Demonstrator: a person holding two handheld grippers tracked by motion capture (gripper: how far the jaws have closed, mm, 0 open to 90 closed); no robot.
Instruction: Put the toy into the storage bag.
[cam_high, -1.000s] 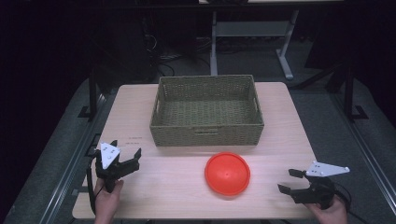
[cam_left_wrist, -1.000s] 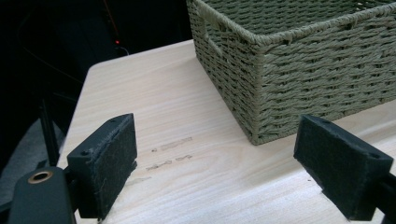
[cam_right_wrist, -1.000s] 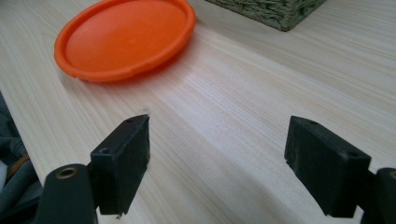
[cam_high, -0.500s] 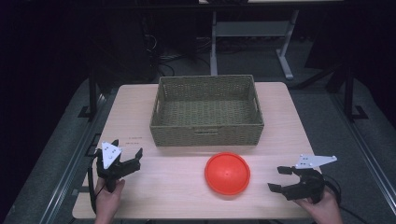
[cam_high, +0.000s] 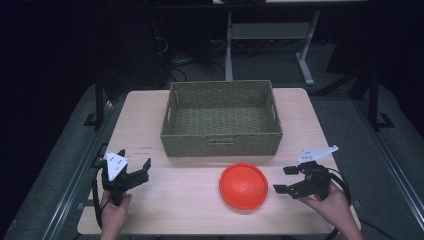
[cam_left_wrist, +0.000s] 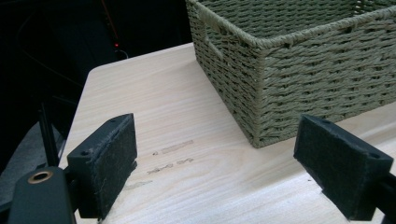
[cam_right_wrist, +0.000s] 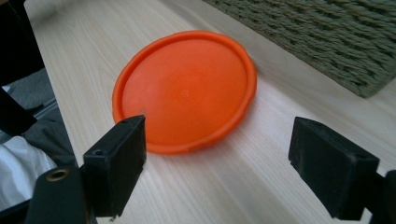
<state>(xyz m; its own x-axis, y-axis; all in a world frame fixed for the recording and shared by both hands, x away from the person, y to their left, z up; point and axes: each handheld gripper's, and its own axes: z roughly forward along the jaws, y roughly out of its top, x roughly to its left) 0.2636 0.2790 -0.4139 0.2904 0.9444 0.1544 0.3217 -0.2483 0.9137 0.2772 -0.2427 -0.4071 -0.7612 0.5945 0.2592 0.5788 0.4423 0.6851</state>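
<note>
No text could be read; faint marks on the surface (cam_left_wrist: 173, 154) were too blurred to make out.

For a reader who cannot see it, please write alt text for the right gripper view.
An orange plate lies flat on a pale wooden table, just ahead of the open right gripper, whose two black jaws stand wide apart and hold nothing. A woven green basket stands on the table beyond the plate, at the upper right.
</note>
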